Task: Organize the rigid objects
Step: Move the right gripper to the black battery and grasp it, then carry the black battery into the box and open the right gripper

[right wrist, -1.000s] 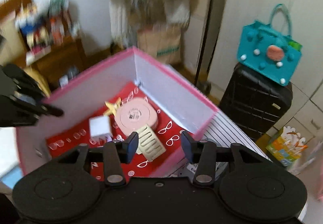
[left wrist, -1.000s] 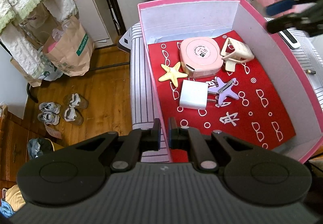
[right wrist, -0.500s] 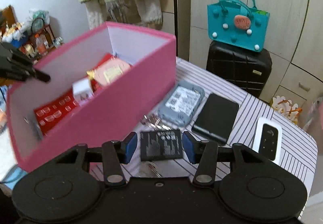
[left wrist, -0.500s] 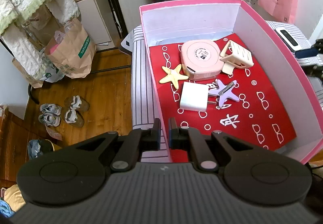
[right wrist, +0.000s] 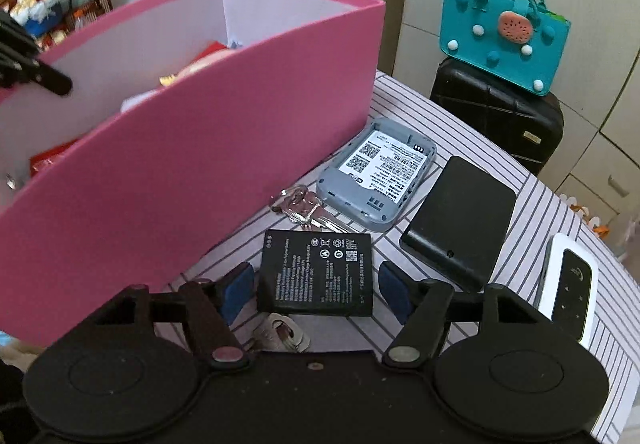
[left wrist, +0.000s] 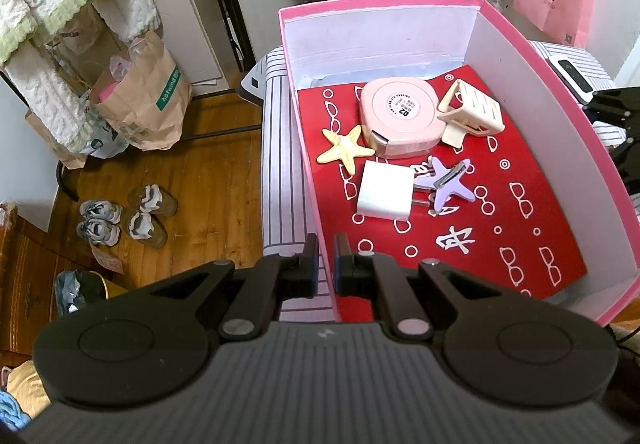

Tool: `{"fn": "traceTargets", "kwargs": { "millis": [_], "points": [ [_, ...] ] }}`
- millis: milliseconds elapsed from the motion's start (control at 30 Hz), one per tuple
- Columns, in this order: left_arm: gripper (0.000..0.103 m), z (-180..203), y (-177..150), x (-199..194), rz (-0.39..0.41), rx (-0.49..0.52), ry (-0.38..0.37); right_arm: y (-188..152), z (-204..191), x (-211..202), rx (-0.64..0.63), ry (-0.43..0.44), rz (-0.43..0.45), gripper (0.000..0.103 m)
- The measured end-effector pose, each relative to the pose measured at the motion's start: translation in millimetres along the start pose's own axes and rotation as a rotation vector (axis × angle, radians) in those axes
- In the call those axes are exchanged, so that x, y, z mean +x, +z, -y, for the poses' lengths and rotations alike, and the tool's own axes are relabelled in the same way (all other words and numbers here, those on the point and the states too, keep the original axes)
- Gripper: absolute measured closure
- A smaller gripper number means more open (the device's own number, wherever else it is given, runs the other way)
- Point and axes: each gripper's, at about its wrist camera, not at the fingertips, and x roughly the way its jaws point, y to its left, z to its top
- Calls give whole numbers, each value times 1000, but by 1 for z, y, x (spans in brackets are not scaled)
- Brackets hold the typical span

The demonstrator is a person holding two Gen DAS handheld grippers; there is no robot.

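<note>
1. Left gripper: jaws narrow, pinched on the near wall of the pink box, one finger outside, one inside. Looks like it's steadying the box.
2. Right gripper: wide, nothing held. Jaws have just been opening. The black battery lies flat btwn the blue pads; gaps show on both sides, so no contact yet.
3. Battery location: on the striped table cover, outside the box, just beside its pink outer wall. Keys touch its far edge; grey router shell sits just beyond them.
4. Key relation: the battery lies straight ahead of and below the right gripper, roughly centred btwn the fingers. Its long axis runs away from the gripper, so the jaws span its short width. Judged a good line-up for closing.
5. Nearer hand: right, clearly. The left is occupied w/ the box wall on the opposite side.
6. Other items outside: black flat case and white router, to the right, apart from the battery.
7. Box contents: pink tape measure, white charger, two star clips, cream clip. Free floor remains at the near end.
8. Risk, judged: the flat, thin battery sits low on the cloth; pads may skim over it or snag the keys.
</note>
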Motion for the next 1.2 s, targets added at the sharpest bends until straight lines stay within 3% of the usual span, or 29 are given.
{"fn": "traceTargets", "kwargs": {
  "millis": [100,167,400,700,1000,1200],
  "points": [
    [97,0,0,0,-1,4,2,0,3,2,24,7,7,29],
    [97,0,0,0,0,3,0,0,7,1,58,25,7,35],
    [97,-1,-1,-1,3,5,2,-3,8,-4,124,-4,-2,36],
    [97,0,-1,-1,6,9,4,3,6,-41,151,-3,75,36],
    [97,1,0,-1,-1,20,1,41,-12,-100,110,103,184,35],
    [97,0,0,-1,2,19,-1,69,-46,-101,37,234,156,35]
  ]
}}
